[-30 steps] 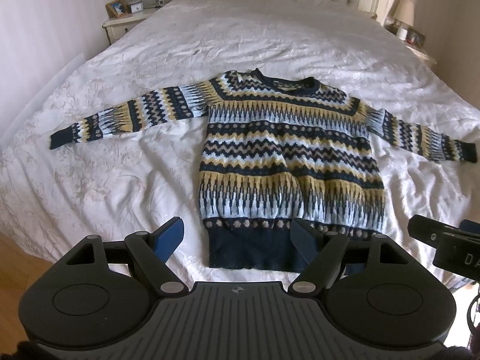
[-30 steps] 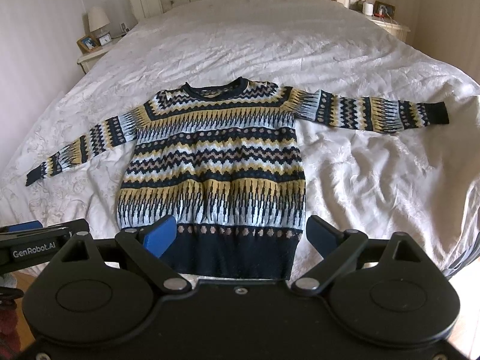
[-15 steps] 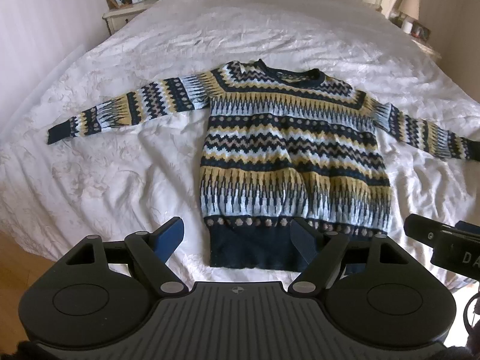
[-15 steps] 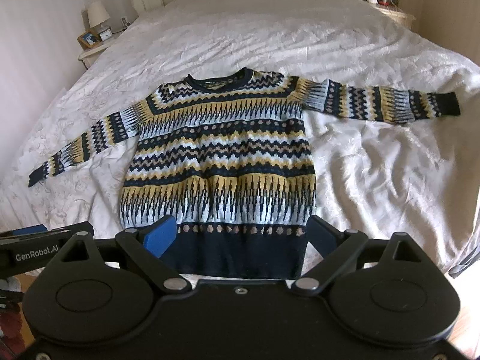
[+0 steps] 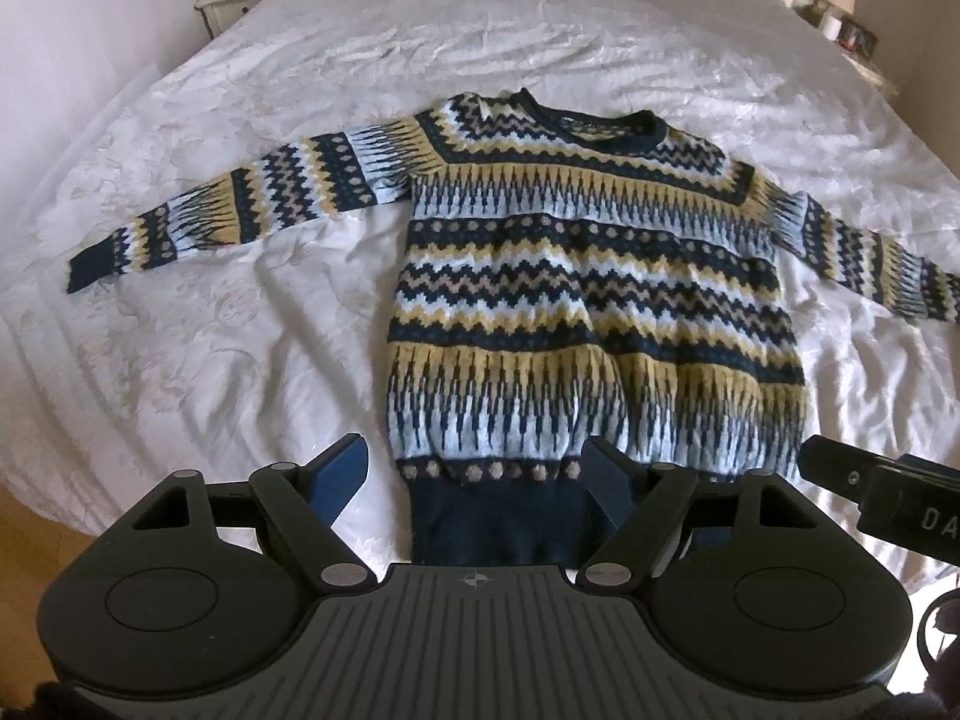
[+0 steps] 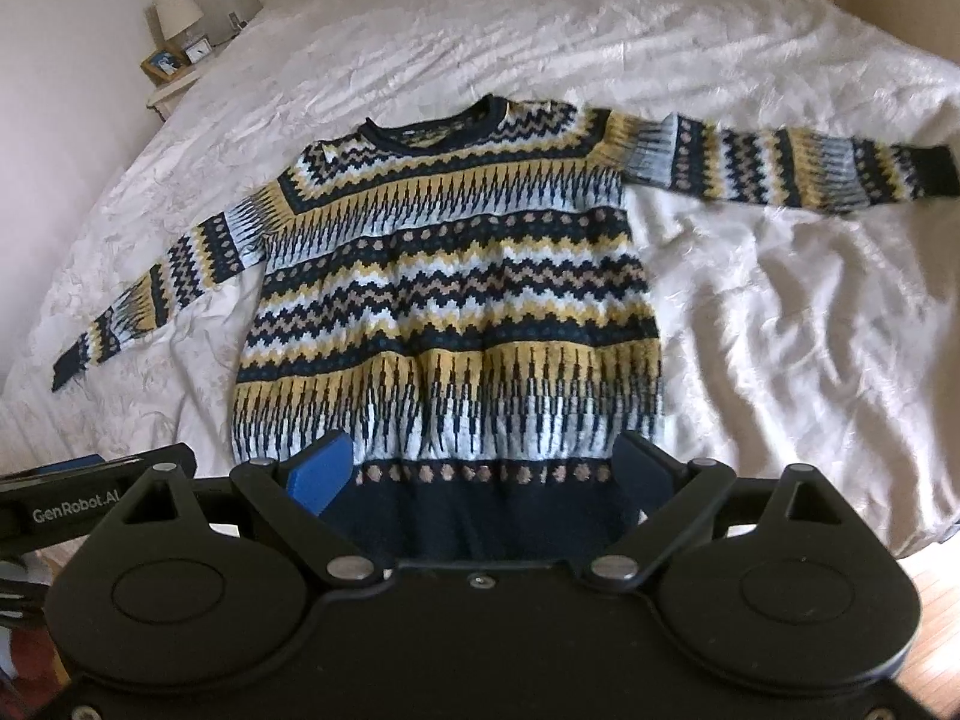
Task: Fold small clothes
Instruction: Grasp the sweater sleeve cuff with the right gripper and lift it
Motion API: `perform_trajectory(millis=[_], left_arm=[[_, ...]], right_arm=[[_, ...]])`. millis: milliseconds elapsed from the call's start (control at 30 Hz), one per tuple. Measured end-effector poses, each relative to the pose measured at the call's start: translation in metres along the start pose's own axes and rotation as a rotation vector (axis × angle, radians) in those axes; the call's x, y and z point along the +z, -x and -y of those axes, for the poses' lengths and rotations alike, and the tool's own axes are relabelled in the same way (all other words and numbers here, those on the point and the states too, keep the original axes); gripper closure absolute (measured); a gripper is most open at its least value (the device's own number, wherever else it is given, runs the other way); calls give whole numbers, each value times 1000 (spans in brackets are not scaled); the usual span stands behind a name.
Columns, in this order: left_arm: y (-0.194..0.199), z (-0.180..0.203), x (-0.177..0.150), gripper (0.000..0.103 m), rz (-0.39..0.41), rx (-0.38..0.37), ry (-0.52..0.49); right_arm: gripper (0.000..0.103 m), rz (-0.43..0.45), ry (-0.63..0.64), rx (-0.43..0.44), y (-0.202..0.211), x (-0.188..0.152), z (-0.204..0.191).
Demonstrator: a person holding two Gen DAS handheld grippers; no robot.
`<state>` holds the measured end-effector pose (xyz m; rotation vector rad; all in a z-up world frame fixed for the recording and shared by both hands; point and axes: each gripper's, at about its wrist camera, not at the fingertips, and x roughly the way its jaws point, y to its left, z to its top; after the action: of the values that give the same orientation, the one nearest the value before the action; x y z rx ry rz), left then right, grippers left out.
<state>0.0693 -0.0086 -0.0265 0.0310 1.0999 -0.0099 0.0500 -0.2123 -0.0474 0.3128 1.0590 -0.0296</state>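
Observation:
A navy, yellow and pale blue patterned sweater [image 5: 576, 300] lies flat and face up on the white bed, both sleeves spread out to the sides, its navy hem nearest me. It also shows in the right wrist view [image 6: 450, 300]. My left gripper [image 5: 480, 474] is open and empty, hovering over the hem's left part. My right gripper [image 6: 480, 468] is open and empty, hovering over the middle of the hem. Each gripper's side shows at the edge of the other's view.
The white quilted bedspread [image 5: 210, 330] covers the whole bed. A nightstand [image 5: 234, 0] with a picture frame and clock stands at the far left, a lamp [image 6: 177, 15] on it. Wooden floor [image 6: 930, 588] shows at the bed's near edge.
Both grippers have moved forward and tilted down toward the sweater's hem; the sweater looks larger and the headboard has left the views. The sweater has not moved.

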Motion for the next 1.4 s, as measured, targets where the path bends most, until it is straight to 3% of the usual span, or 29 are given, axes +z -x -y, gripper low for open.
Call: perform_trajectory(millis=[167, 267, 333, 467, 567, 667, 733, 933, 1400], left_arm=[[-21, 4, 27, 29, -18, -6, -8], [-35, 6, 47, 43, -23, -7, -3], [-46, 9, 60, 44, -33, -18, -13], [-67, 15, 82, 51, -46, -58, -46], [-82, 20, 96, 60, -50, -76, -69], [-94, 29, 110, 62, -43, -82, -98], [-99, 36, 117, 62, -38, -76, -116], [-109, 59, 127, 62, -41, -54, -116], [-93, 132, 123, 62, -24, 30, -11]], right_arm=[[10, -32, -23, -10, -22, 26, 6], [17, -45, -32, -22, -34, 42, 13], [24, -59, -55, -43, -45, 54, 21], [28, -45, -113, -72, -56, 73, 44], [28, 7, -210, -23, -59, 85, 73], [29, 45, -347, 40, -61, 94, 110], [29, 48, -387, -23, -65, 104, 133], [28, 130, -257, -229, -65, 140, 193], [28, 144, -170, -413, -79, 220, 387]])
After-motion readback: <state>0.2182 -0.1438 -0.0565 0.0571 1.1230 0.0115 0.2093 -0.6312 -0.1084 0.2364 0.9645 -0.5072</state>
